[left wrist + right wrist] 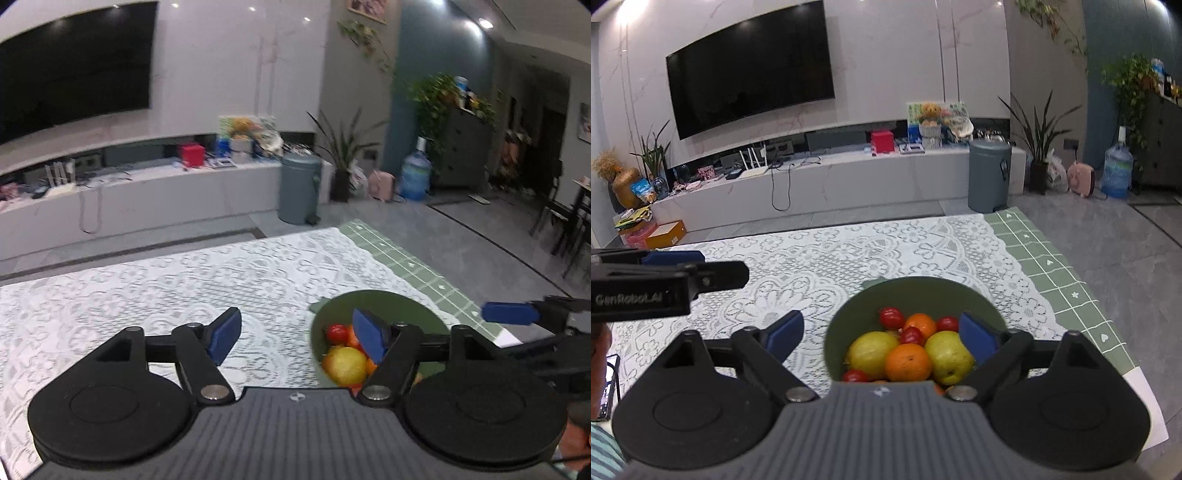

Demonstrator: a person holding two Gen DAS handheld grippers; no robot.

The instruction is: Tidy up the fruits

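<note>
While the left gripper (295, 336) hangs over the lace cloth (147, 288) with jaws spread wide and nothing between them, the green bowl (388, 306) sits just behind its right finger, holding a yellow fruit (345, 363) and a red tomato (337, 333). At that view's right edge shows the right gripper's blue pad (509, 313).

From the right wrist, the right gripper (882, 332) also gapes empty above the bowl (897, 291), which holds two oranges (908, 362), yellow-green fruits (947, 356) and tomatoes (891, 316). Both grippers grip nothing.
</note>
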